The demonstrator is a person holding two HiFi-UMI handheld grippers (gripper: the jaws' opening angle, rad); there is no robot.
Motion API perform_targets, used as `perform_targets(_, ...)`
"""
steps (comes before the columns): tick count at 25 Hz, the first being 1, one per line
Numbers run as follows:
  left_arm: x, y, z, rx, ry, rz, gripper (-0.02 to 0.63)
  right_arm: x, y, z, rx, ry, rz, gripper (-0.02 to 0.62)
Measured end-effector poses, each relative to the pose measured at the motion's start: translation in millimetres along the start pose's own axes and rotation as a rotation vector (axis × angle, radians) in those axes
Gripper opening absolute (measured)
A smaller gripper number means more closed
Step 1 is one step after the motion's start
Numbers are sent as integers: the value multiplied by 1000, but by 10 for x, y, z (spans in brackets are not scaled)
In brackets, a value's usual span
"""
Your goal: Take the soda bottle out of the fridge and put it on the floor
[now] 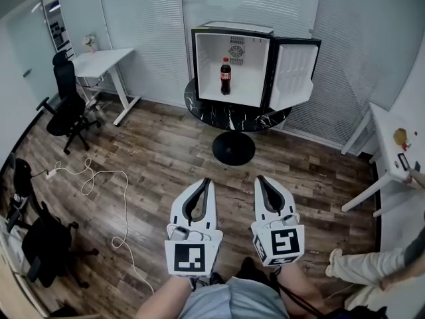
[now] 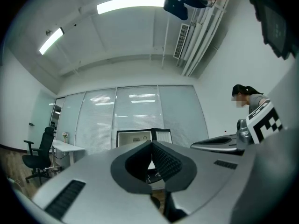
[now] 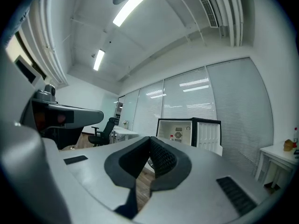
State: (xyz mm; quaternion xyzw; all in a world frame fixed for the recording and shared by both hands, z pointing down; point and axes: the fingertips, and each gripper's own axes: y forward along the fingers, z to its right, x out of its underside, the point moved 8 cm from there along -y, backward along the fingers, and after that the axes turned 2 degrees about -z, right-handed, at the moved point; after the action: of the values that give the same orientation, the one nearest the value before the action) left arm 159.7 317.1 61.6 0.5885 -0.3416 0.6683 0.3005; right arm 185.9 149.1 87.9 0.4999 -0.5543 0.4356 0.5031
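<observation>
Across the room: fridge (image 1: 249, 85), door (image 1: 295, 72) open, set on round table (image 1: 229, 117). Left gripper (image 1: 206, 181), right gripper (image 1: 260, 178): jaws closed, nothing held; to be opened on approach. Soda bottle (image 1: 226, 76): upright inside fridge; best gripped at mid-body.

Open wooden floor (image 1: 166, 153) stretched across the centre of the frame, giving a clear run up to the round black tabletop (image 1: 229, 118) that carried the fridge (image 1: 232, 29). The fridge door (image 1: 293, 73) stood swung wide to the right, leaving the cabinet's front unblocked. The soda bottle (image 1: 225, 76) stood alone inside with room on both sides. The table's pedestal base (image 1: 234, 148) sat on the boards just below. A white cable (image 1: 106, 178) snaked across the centre left, and a black office chair (image 1: 66, 105) and a second chair (image 1: 40, 238) crowded the left edge. A white desk (image 1: 392, 145) and a person's leg (image 1: 358, 268) hemmed in the right.
</observation>
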Motion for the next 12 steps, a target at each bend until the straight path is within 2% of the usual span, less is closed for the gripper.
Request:
perform_targets(7, 192, 280, -165, 17, -19, -35, 17, 146, 294, 66, 15, 17, -33, 14)
perform_targets(12, 317, 764, -325, 16, 7, -44, 17, 270, 744, 291, 24, 50, -41, 14)
